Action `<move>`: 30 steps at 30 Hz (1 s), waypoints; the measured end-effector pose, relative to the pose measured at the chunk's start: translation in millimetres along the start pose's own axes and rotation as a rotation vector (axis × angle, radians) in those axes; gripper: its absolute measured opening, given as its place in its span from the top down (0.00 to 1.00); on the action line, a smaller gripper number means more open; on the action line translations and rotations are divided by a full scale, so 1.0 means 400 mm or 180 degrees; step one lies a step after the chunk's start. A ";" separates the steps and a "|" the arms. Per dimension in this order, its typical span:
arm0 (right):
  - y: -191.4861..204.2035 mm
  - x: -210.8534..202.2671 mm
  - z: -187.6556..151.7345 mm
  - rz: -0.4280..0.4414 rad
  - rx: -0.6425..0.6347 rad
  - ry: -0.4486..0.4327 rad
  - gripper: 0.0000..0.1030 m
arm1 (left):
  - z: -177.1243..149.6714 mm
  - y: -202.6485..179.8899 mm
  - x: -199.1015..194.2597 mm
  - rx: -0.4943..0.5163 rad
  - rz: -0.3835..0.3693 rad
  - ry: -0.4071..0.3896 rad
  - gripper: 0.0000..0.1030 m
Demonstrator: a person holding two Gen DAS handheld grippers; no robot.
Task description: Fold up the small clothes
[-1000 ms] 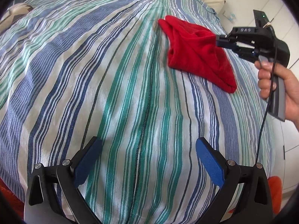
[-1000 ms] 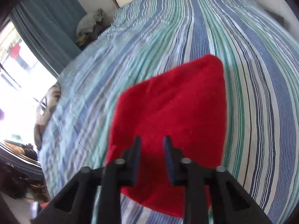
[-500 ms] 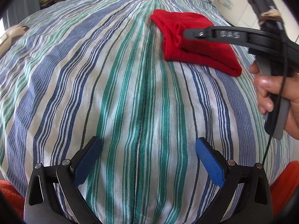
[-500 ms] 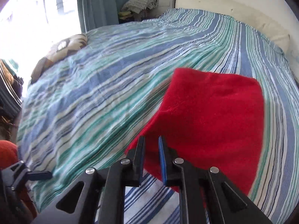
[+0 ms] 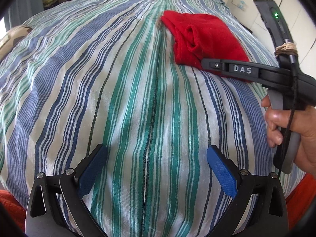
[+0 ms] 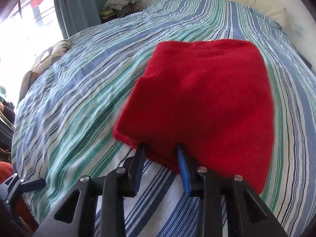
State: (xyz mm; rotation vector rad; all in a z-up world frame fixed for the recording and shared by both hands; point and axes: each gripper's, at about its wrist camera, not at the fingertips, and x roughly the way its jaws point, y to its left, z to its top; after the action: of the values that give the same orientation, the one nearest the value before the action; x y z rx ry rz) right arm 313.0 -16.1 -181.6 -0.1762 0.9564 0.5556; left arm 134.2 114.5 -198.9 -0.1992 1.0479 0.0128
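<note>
Since a second ago the right gripper (image 6: 161, 148) has dropped to the near edge of the red garment (image 6: 201, 100), and its jaws have just been opening; they now stand partly apart, their tips against or just under that edge, with a fold of cloth between them but not visibly pinched. Judged from this, the gripper is letting go after laying the piece down, or possibly re-seating for another fold. The red garment lies folded into a compact wedge on the striped bedspread (image 5: 138, 102), toward the headboard side, flat and settled. Nearer the foot of the bedspread than the garment, the left gripper (image 5: 157, 167) hangs wide open over bare stripes with nothing between its blue pads (image 5: 221, 169), apparently waiting clear of the work. A person's hand (image 5: 290, 130) holds the right gripper's handle beside the garment.
</note>
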 end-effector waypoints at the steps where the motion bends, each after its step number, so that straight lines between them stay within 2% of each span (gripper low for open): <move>1: 0.003 -0.024 -0.005 0.0036 -0.0013 -0.0044 0.65 | 0.000 0.000 0.001 0.0011 0.0007 0.0000 0.02; 2: 0.005 -0.050 -0.015 0.0092 -0.0033 -0.0083 0.63 | -0.001 -0.001 0.001 0.0016 0.0013 0.0001 0.02; 5: 0.007 -0.139 -0.078 0.0105 -0.0095 -0.0208 0.41 | 0.006 -0.003 0.005 0.0002 0.0018 0.0005 0.02; 6: 0.005 -0.168 -0.110 0.0061 -0.0112 -0.0248 0.38 | 0.006 -0.002 0.003 -0.0007 0.0014 0.0004 0.02; 10: -0.016 -0.250 -0.249 -0.0214 -0.0074 -0.0235 0.38 | 0.012 0.002 -0.001 -0.0061 -0.0031 -0.0016 0.02; 14: -0.048 -0.310 -0.349 -0.0415 0.0263 -0.0227 0.36 | 0.011 0.008 -0.008 -0.0107 -0.0066 -0.0042 0.02; 17: -0.071 -0.323 -0.373 -0.0453 0.0480 -0.0221 0.16 | 0.011 0.006 -0.010 -0.0109 -0.0047 -0.0049 0.02; 20: -0.083 -0.306 -0.373 -0.0531 0.0500 -0.0113 0.15 | 0.009 0.002 -0.013 -0.0102 -0.0031 -0.0066 0.02; 30: -0.078 -0.281 -0.402 -0.0549 0.0548 -0.0004 0.12 | 0.000 -0.025 0.000 0.0081 0.0157 -0.0055 0.02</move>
State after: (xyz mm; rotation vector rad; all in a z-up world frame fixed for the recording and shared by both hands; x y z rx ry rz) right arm 162.0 -145.3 -185.7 -0.1026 0.9725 0.3132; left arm 135.3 104.9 -197.2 -0.1499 1.0351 0.0457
